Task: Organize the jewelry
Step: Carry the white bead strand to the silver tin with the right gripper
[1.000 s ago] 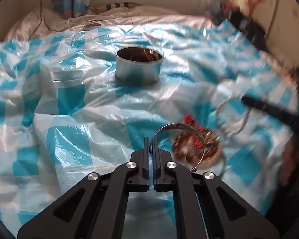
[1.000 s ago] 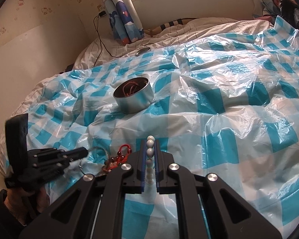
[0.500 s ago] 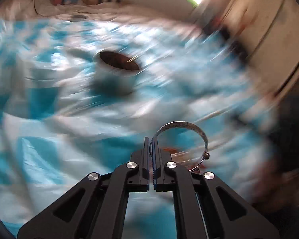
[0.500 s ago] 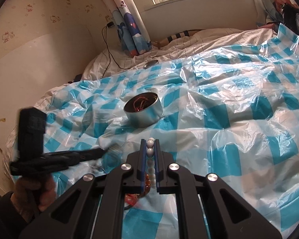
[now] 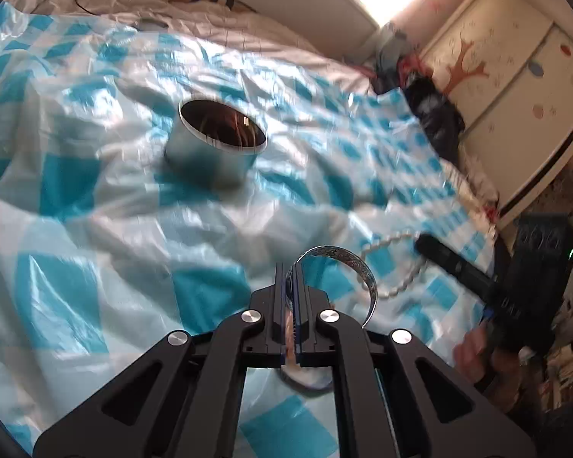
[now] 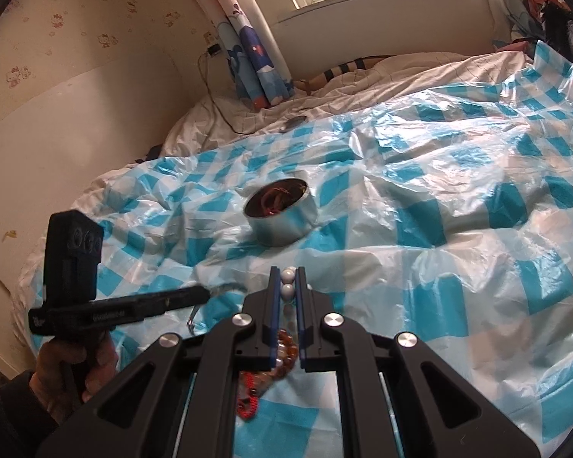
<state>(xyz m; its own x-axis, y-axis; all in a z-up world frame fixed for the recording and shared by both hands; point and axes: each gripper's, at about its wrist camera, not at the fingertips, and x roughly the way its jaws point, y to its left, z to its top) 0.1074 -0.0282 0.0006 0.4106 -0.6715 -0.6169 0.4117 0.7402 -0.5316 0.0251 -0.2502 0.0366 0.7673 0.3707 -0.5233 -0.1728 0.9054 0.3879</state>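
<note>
Jewelry sorting on a bed draped in blue-and-white checked plastic (image 6: pixel 420 229) looks partly done. The round tin (image 6: pixel 282 213), at centre-left of the right wrist view and upper left of centre in the left wrist view, already holds reddish strands, though which pieces they are cannot be made out. At least four pieces remain outside it: two in hand and two on the sheet.

The left claw (image 5: pixel 291 278), at bottom centre of its own view, is closed almost completely on a silver bangle (image 5: pixel 357 267), pinching one side of the band so that the ring arcs out to the right of the fingers, clear of the sheet.

The right claw (image 6: pixel 287 278), at bottom centre of its view, is narrowly closed on a string of white beads (image 6: pixel 287 275); two beads sit between the fingertips, and in the left wrist view the rest of the strand loops down from it at right of centre.

Below the right claw, at lower centre of its view, an amber bead bracelet (image 6: pixel 282 355) and a red bead strand (image 6: pixel 248 400) lie on the sheet, still to be collected. Judging by the layout, both held pieces are bound for the tin next.
</note>
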